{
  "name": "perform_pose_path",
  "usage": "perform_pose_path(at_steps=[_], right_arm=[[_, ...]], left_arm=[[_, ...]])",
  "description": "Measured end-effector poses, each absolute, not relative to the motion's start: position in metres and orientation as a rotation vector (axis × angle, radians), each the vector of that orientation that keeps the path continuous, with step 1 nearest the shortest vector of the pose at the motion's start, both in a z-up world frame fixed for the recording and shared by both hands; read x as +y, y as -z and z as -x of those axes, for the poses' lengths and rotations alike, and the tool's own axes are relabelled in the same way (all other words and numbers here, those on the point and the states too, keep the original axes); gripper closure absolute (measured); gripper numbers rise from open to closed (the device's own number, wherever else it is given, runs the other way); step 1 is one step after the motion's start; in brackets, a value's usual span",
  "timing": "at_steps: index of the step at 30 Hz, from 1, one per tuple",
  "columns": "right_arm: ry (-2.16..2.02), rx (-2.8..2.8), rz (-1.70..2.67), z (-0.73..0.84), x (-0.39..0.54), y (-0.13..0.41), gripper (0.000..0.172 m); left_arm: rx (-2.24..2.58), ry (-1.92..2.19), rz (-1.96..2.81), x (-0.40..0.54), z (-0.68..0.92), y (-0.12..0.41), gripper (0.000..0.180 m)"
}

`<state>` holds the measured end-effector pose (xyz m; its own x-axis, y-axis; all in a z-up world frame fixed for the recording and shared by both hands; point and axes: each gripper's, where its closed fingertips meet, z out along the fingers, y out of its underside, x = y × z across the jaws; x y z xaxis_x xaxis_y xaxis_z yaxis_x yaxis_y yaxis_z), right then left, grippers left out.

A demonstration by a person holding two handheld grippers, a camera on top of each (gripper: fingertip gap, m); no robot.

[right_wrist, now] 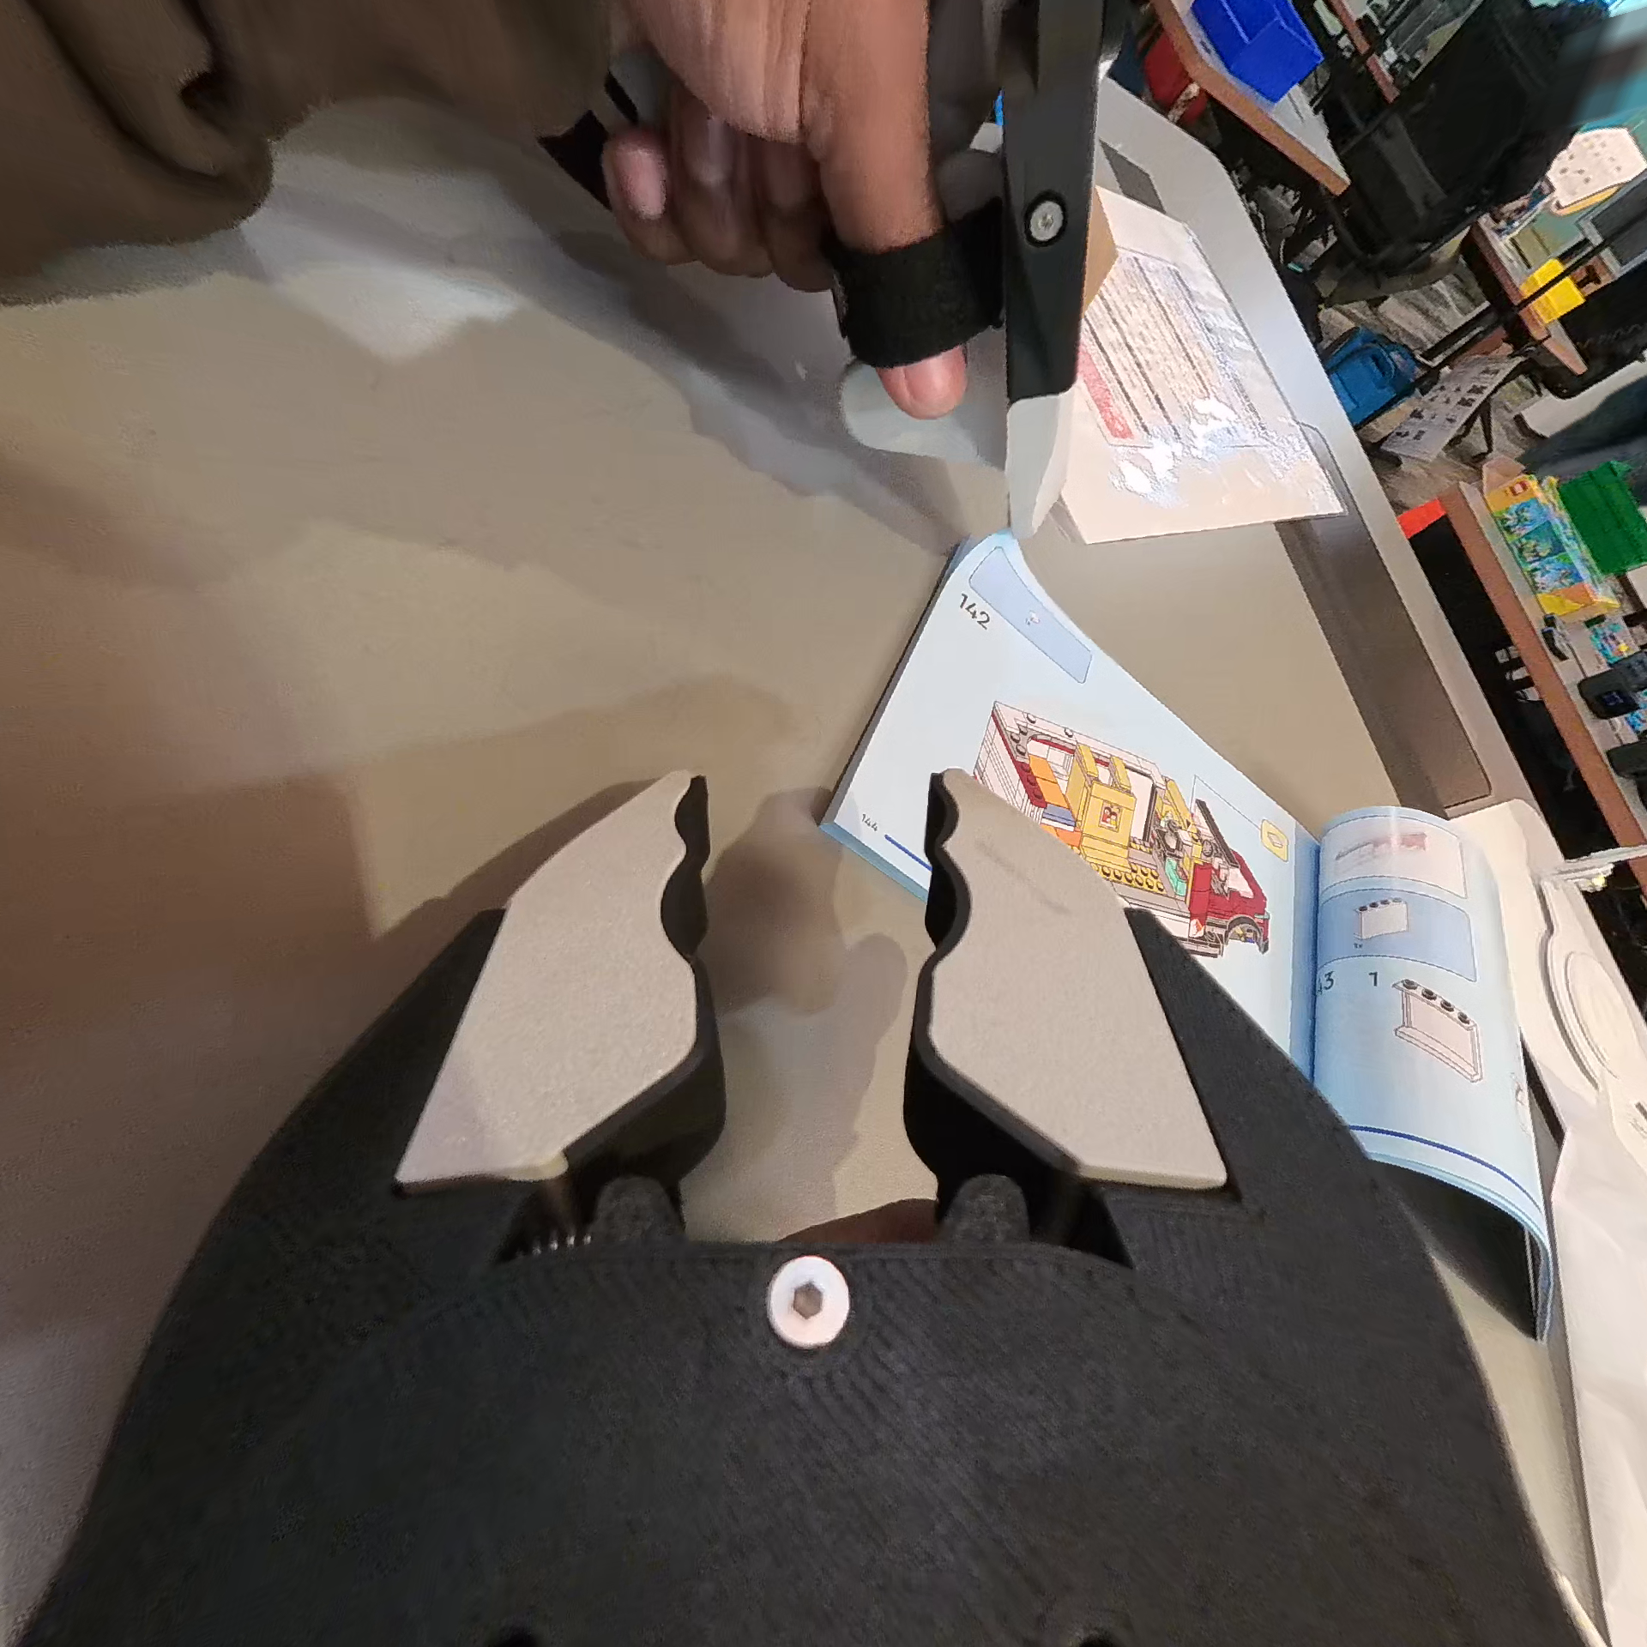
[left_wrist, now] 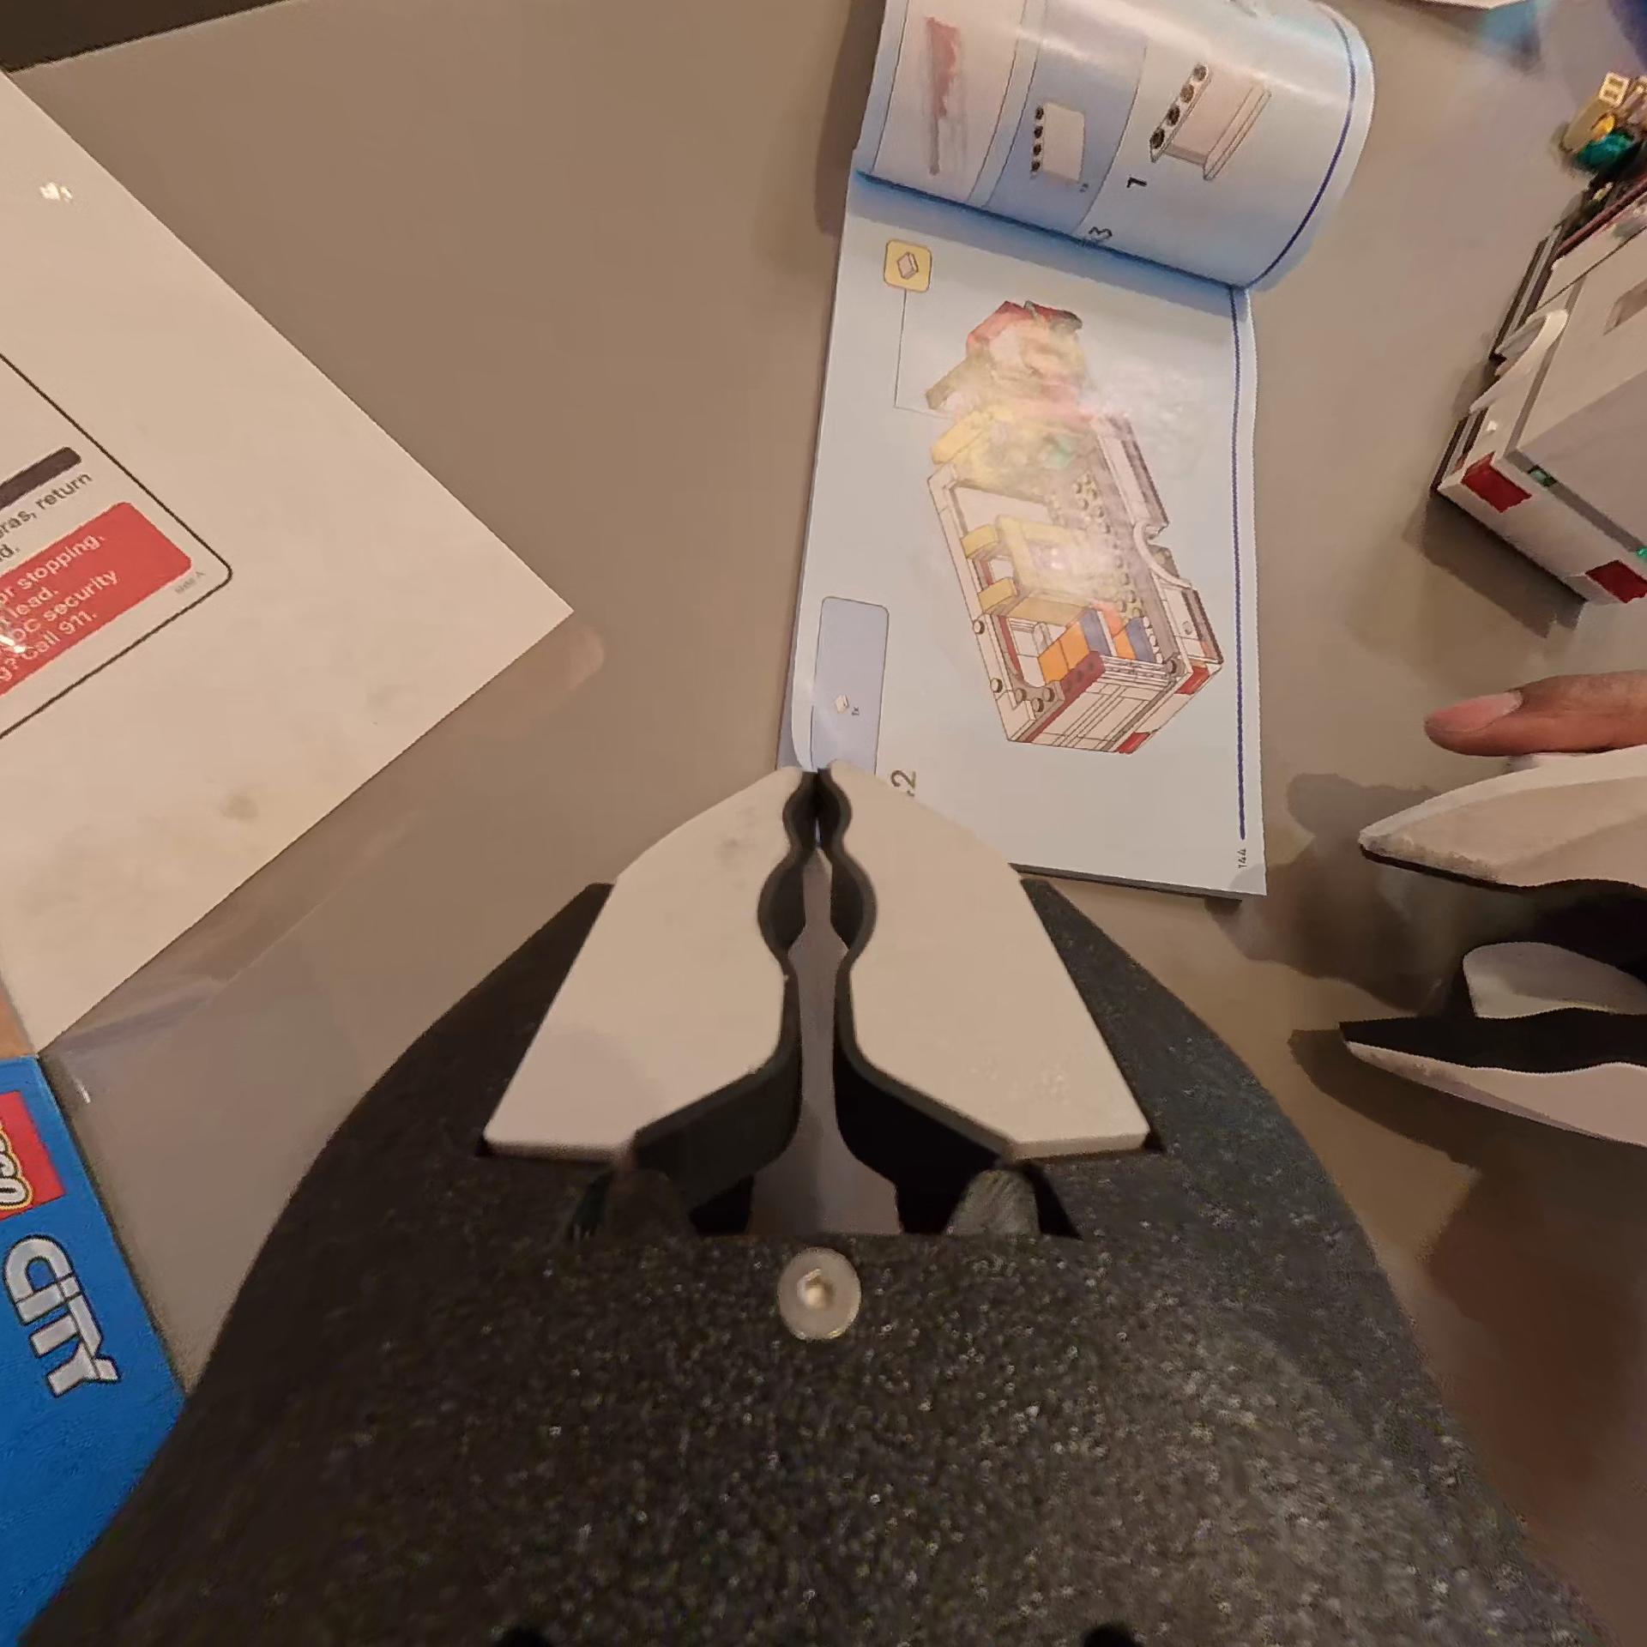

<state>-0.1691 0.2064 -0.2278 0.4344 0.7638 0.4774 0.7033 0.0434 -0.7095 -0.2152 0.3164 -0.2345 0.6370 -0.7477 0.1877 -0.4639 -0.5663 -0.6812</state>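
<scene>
Desk [left_wrist: 624, 356]: tan surface; carries everything listed below.
Sheet [left_wrist: 223, 446]: white, laminated, flat on the desk to the left of the booklet and well apart from it.
Booklet [left_wrist: 1069, 784]: pale blue building instructions, lying open on the desk; the far leaves are rolled over. The open page shows a drawing of a red, white and yellow vehicle.
Right hand-held gripper [right_wrist: 815, 793]: fingers spread, nothing between them. It hangs above bare desk just beside the booklet's near edge; its right finger overlaps the page in view.
Left hand-held gripper [left_wrist: 815, 780]: fingers pressed together at the booklet's corner, pinching the page there. A hand [right_wrist: 784, 134] grips it from above.
Model [left_wrist: 1586, 446]: white and grey brick build with red patches, on the desk to the right of the booklet.
Box [left_wrist: 53, 1337]: blue toy carton, at the near left edge.
Page corner [right_wrist: 998, 570]: curled up off the booklet, meeting the left gripper's tips.
Finger [left_wrist: 1533, 722]: enters from the right, above the right gripper, near the booklet.
</scene>
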Motion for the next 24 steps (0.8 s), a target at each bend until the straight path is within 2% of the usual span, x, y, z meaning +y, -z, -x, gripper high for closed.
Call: perform_pose_path(at_steps=[12, 24], right_arm=[[0.027, -1.247, 1.640, 0.159, 0.231, 0.224, 0.122], [-0.158, -1.166, 1.749, 0.165, 0.243, 0.220, 0.118]], left_arm=[[0.829, 0.807, 2.215, 0.319, 0.205, 0.222, 0.180], [0.674, 1.050, 2.143, 0.319, 0.191, 0.205, 0.180]])
